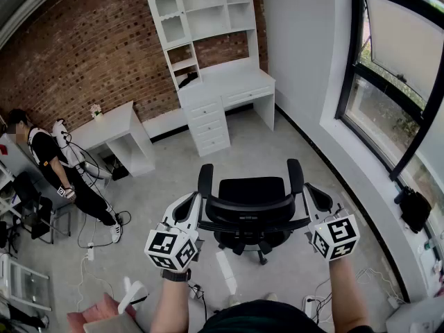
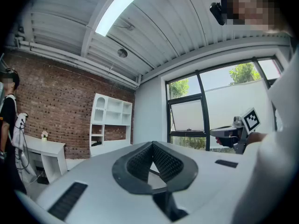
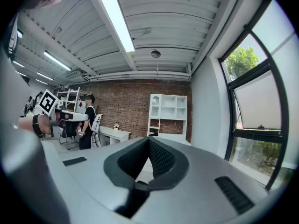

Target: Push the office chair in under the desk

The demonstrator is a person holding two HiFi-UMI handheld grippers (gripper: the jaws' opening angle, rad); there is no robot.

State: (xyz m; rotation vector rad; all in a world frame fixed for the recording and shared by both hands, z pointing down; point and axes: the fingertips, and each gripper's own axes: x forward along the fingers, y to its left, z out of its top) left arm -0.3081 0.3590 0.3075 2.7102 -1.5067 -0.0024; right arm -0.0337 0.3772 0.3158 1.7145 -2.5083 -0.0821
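Observation:
The black office chair (image 1: 251, 190) stands on the grey floor, facing the white desk with a hutch (image 1: 229, 87) at the far brick wall, well short of it. Its backrest (image 1: 253, 212) is nearest me. My left gripper (image 1: 191, 204) is by the backrest's left end and my right gripper (image 1: 313, 197) by its right end; whether they touch it I cannot tell. Both are shut with nothing held. The left gripper (image 2: 152, 144) and the right gripper (image 3: 149, 139) each show closed jaws pointing at the room, with no chair in sight.
A person (image 1: 52, 164) stands at the left beside a small white table (image 1: 114, 127). Cables and a power strip (image 1: 90, 252) lie on the floor there. Windows (image 1: 388, 82) run along the right wall, with a black bag (image 1: 415, 210) on the sill.

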